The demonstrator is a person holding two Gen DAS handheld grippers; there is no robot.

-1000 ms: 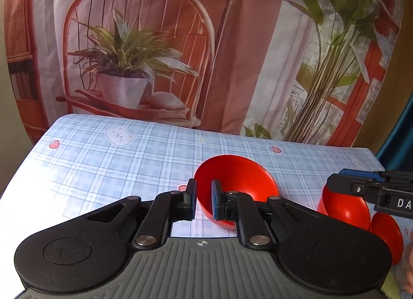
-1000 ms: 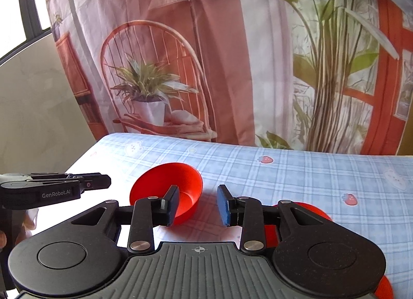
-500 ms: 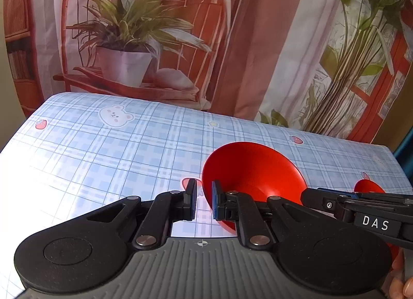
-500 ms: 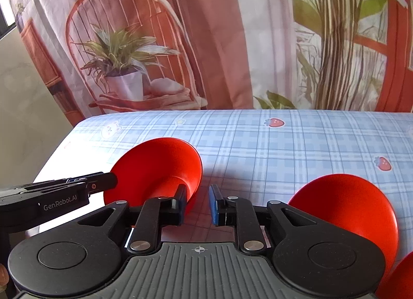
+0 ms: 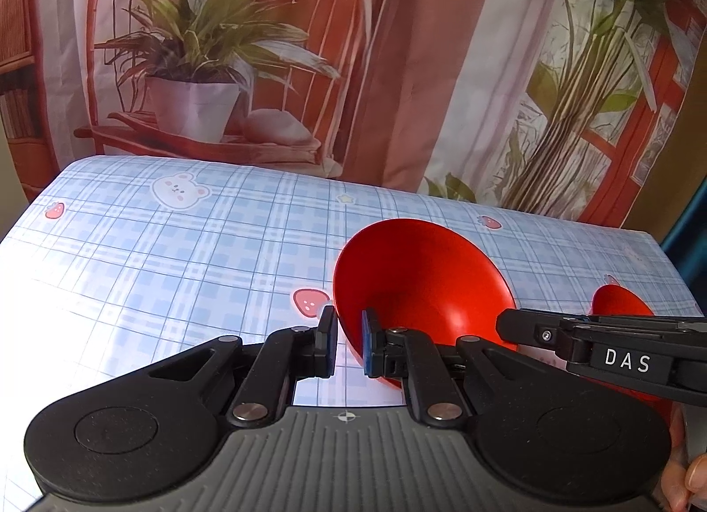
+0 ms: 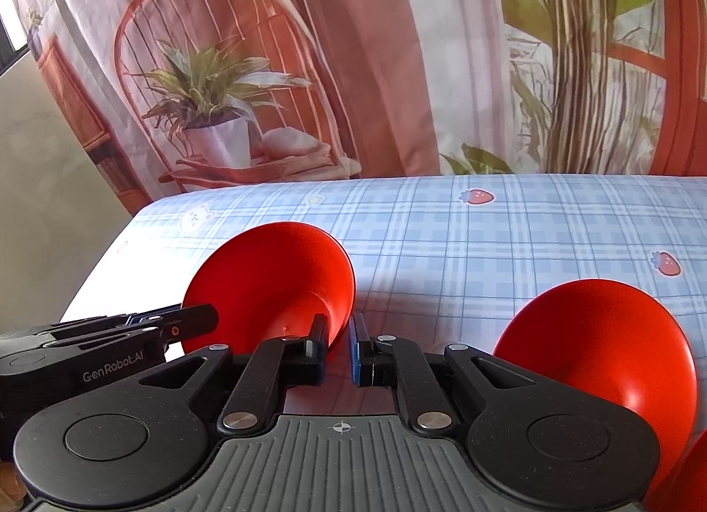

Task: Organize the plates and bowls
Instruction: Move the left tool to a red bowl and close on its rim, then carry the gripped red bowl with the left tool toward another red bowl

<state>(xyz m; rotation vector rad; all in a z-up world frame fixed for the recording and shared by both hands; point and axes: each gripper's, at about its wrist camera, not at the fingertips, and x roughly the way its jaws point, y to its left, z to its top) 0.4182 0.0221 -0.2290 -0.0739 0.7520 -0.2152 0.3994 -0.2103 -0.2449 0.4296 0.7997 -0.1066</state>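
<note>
A red bowl (image 5: 424, 282) is held between both grippers above the blue checked tablecloth (image 5: 185, 255). My left gripper (image 5: 349, 341) is shut on its left rim. My right gripper (image 6: 338, 346) is shut on its right rim; the same bowl shows in the right wrist view (image 6: 274, 282). The right gripper's fingers (image 5: 521, 330) reach in from the right in the left wrist view. The left gripper's fingers (image 6: 190, 319) show at the left of the right wrist view. A second red bowl (image 6: 605, 348) sits to the right, also seen in the left wrist view (image 5: 618, 299).
A printed curtain with a plant and chair (image 5: 199, 83) hangs behind the table's far edge. Part of another red dish (image 6: 693, 476) shows at the bottom right corner. The tablecloth (image 6: 486, 242) stretches behind the bowls.
Both grippers have come closer to the bowl; the right gripper's jaws have narrowed onto its rim. The bowl has tilted and lifted between them.
</note>
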